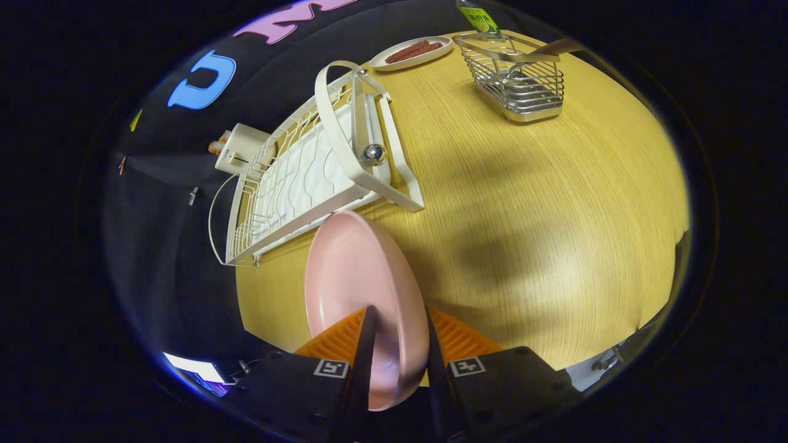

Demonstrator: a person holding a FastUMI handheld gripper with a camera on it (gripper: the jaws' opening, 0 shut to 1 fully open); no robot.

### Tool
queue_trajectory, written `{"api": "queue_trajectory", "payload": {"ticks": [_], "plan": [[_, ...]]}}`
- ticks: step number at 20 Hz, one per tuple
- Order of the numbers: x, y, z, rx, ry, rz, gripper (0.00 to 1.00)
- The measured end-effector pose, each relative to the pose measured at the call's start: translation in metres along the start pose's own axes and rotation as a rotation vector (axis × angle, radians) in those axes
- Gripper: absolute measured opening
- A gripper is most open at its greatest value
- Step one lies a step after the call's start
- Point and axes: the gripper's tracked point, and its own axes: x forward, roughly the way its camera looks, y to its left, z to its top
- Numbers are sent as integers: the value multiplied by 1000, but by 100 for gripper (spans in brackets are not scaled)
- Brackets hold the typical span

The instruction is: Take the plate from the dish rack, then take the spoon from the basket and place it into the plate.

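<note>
A round light-wood table (pixel 554 203) with a fine straight grain carries broad soft shadows across its middle. At its far side lies a small oval white dish (pixel 410 53) holding several reddish-brown sausage-like sticks (pixel 417 50). Just beyond that stands a bottle with a green and yellow label (pixel 479 17), partly cut off. A small cream-coloured boxy object (pixel 237 147) sits off the table's edge against the dark cloth.

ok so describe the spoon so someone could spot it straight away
On the wooden table, look beyond the gripper and its pink plate to the wire basket at the far side. The spoon leans inside it, its brown handle poking over the rim.
</note>
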Motion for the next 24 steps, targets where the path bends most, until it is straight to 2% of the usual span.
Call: {"api": "queue_trajectory", "payload": {"ticks": [2,5,6,9,12,14,18,22,24], "plan": [[0,-8,1,-35,-6,-44,49],[-3,-15,0,-55,-13,-46,78],[-7,-18,2,-60,-20,-51,81],[-28,-24,17,-123,-74,-57,83],[-73,-22,43,-223,-166,-36,89],[-105,-19,69,-297,-253,-21,88],[-162,-30,133,-402,-404,-59,90],[-173,-66,172,-421,-446,-107,90],[-167,-81,187,-454,-455,-131,87]]}}
